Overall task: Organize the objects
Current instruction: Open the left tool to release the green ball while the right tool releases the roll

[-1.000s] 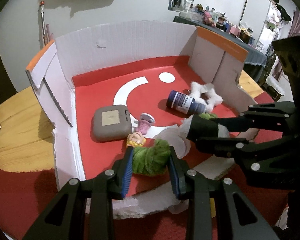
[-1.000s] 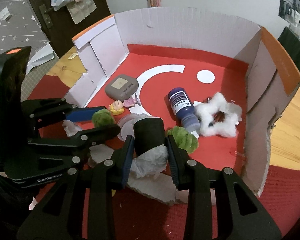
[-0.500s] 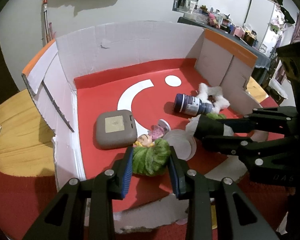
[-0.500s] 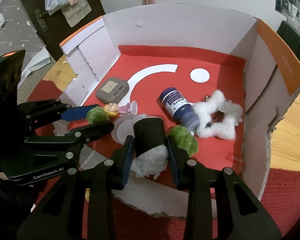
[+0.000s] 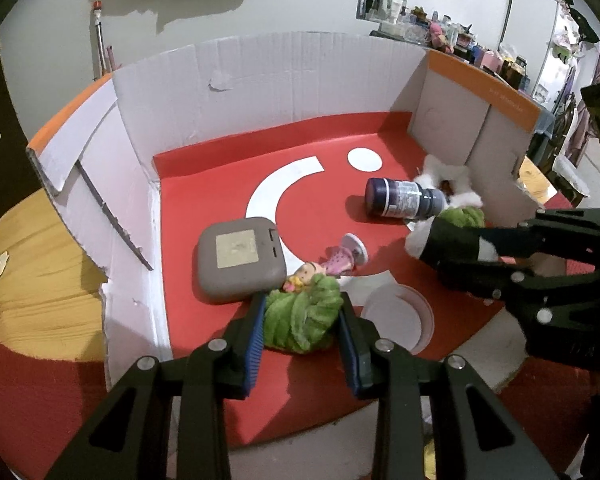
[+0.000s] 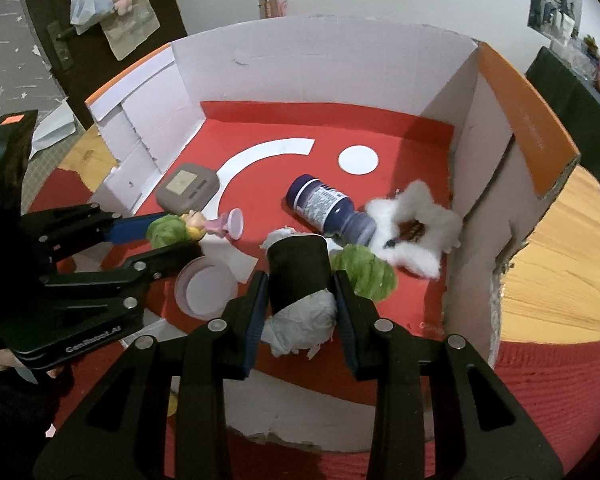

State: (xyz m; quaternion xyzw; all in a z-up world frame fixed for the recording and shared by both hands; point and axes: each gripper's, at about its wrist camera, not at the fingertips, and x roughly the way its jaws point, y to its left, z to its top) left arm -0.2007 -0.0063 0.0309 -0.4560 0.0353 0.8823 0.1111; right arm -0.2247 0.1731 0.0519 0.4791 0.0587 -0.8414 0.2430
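My left gripper (image 5: 302,320) is shut on a green lettuce toy (image 5: 300,318) and holds it over the front of the open cardboard box (image 5: 260,80), beside a small doll figure (image 5: 324,268). My right gripper (image 6: 300,300) is shut on a black roll stuffed with white paper (image 6: 298,280) inside the box, next to a second green lettuce toy (image 6: 366,274). The left gripper shows in the right wrist view (image 6: 168,240) and the right gripper in the left wrist view (image 5: 432,248).
On the red box floor lie a grey square case (image 5: 240,264), a dark blue bottle (image 5: 400,200) on its side, a white fluffy star (image 6: 416,232) and a white round lid (image 5: 398,322). Box walls stand left, back and right. The wooden table (image 6: 552,272) lies outside.
Both grippers have moved forward into the box with their objects still held. The lettuce toy now sits close to the doll and the grey case.
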